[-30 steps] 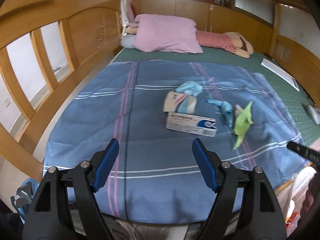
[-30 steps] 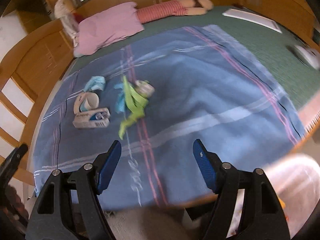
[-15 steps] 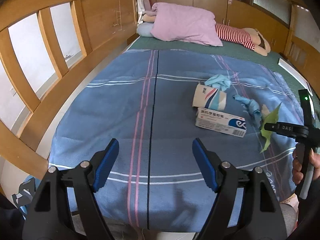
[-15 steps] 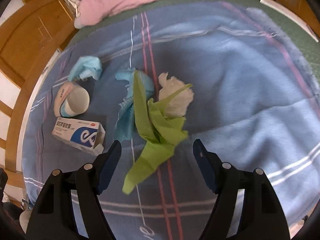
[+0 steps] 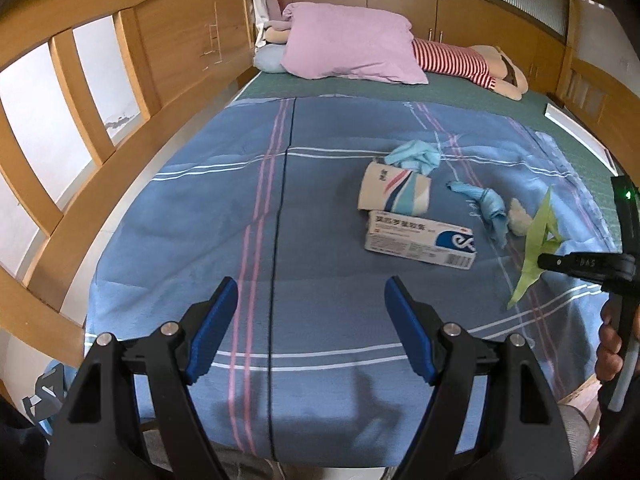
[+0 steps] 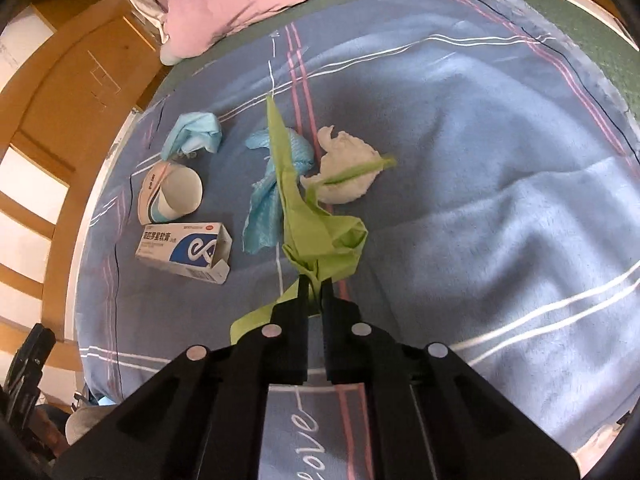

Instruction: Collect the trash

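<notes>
Green paper scrap (image 6: pixel 316 224) sits pinched in the right gripper (image 6: pixel 315 280), just beside the white tissue wad (image 6: pixel 346 174); left gripper (image 5: pixel 311 320) hangs open, well short of that wad.

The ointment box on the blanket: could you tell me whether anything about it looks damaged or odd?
Yes. The ointment box lies flat on the blue blanket with its near end flap torn open. The paper cup beside it is tipped on its side.
</notes>
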Demonstrator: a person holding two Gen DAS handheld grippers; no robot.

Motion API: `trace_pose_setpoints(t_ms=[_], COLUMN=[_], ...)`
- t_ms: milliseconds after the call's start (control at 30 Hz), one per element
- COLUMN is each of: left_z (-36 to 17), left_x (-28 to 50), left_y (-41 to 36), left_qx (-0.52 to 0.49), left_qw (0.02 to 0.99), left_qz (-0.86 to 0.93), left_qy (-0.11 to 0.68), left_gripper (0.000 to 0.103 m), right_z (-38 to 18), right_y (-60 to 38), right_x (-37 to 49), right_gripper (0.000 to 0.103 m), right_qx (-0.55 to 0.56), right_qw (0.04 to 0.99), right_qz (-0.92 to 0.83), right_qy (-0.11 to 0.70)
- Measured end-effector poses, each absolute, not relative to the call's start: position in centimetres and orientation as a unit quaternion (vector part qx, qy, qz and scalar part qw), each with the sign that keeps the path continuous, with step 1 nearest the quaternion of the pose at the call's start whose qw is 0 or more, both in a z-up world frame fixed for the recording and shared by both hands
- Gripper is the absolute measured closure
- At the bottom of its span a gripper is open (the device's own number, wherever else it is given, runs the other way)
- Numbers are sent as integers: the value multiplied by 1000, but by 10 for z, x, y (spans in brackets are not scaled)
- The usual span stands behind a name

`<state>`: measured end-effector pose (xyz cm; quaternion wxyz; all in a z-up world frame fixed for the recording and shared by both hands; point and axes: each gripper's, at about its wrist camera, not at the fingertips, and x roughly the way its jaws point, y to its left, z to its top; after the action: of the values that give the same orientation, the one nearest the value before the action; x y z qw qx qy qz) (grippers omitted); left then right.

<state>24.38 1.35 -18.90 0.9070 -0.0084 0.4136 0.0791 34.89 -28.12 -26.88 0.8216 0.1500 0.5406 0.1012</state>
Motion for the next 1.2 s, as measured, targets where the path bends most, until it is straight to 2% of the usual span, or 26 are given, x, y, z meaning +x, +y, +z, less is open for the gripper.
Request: trace_pose_setpoints(t_ms=[133,167,200,267,467,633,667,700,733,767,1000,1200], left_z=[-182,-181,-180,-180,-182,-185,-185,-185,-185,-185,-192,-209], left_x=[241,240,240,240,242,245,245,246,246,247,260,293], left_y=[3,1,0,-2,0,-1,0,0,-1,-1,-40,-113], left_qx=[-2,0,1,2,1,6,8,9,12,13,34,47], left_qw=[910,911,911,911,910,909,909,909,909,909,914,916], left_qz=[74,73,72,70,69,69,70,71,72,73,22,-49], left_qy=[407,406,405,406,408,411,411,410,409,409,403,395], left_gripper=[27,27,27,27,27,27,27,27,27,27,27,27], right_z=[-277,-279,-281,-282,-273,-292,-298,-301,-300,-297,-254,-236], right_y=[-281,-281,-282,-286,-294,-287,-283,-280,-277,-277,-312,-356], right_x=[355,357,358,358,356,378,384,387,388,389,340,273], right_gripper=[93,83,68,49,34,34,40,59,71,74,74,74], right_qx=[140,133,129,130,109,109,107,96,83,81,119,146], right_qw=[816,815,814,818,836,818,812,812,815,814,838,844], right_qz=[97,93,91,81,67,74,72,59,46,44,63,49], right_qy=[552,556,558,555,533,560,569,572,571,573,528,513])
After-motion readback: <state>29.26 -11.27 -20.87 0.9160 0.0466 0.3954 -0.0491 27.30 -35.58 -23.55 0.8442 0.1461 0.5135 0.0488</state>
